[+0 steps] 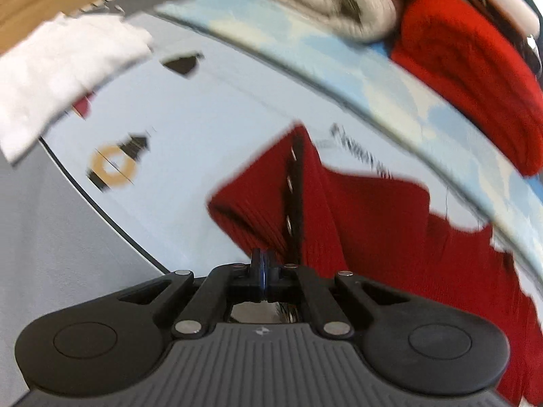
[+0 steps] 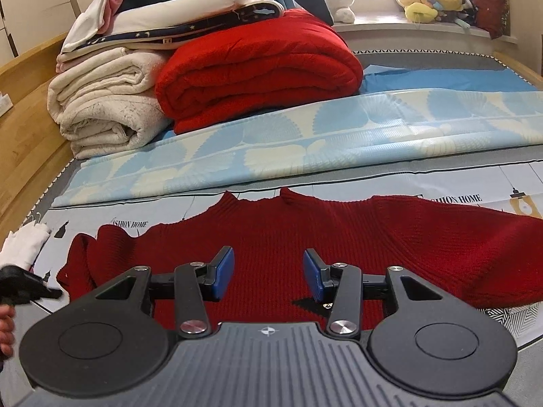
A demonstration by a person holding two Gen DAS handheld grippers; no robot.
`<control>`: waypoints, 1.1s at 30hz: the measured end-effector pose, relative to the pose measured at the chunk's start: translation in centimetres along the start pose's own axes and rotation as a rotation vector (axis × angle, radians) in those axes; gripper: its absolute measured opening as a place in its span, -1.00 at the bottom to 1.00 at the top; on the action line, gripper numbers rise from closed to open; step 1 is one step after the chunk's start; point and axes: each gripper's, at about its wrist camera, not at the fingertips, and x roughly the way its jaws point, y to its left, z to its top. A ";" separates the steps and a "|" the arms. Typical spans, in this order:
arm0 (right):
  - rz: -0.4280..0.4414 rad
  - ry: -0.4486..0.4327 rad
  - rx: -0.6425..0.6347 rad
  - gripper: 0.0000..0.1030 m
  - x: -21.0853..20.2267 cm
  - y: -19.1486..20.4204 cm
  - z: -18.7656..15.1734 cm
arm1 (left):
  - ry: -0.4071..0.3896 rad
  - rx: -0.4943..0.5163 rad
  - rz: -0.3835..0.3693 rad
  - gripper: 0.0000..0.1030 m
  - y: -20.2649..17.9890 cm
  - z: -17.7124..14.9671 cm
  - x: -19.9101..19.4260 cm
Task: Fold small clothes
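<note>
A dark red knit sweater [image 2: 305,230] lies spread flat on the printed sheet, neck toward the far side, both sleeves out sideways. My right gripper [image 2: 268,273] is open and empty, just above the sweater's lower body. In the left wrist view, which is blurred by motion, my left gripper [image 1: 263,264] is shut on the edge of the sweater's left sleeve [image 1: 271,196], which is lifted and bunched. The left gripper also shows in the right wrist view [image 2: 23,288] at the far left by the sleeve end.
A folded bright red blanket [image 2: 258,68] and a cream blanket [image 2: 105,101] are stacked at the back left, with pillows above. A light blue patterned mat [image 2: 305,146] lies behind the sweater. A white cloth [image 1: 61,71] lies at the left. A wooden bed frame [image 2: 20,142] runs along the left.
</note>
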 end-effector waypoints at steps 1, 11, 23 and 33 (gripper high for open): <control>-0.003 0.001 -0.001 -0.08 0.0 0.0 0.0 | 0.000 -0.017 -0.010 -1.00 0.3 0.2 -0.2; -0.012 0.012 -0.013 -0.08 0.5 0.4 -0.3 | 0.188 0.028 -0.105 0.33 -1.3 -2.3 3.3; -0.020 0.016 0.000 -0.08 0.6 0.0 -0.2 | -0.036 0.068 -0.011 -0.84 -0.8 0.8 -2.0; -0.022 0.005 0.012 -0.08 0.2 -0.3 0.1 | -0.333 -0.335 0.376 -0.71 11.9 4.3 -6.4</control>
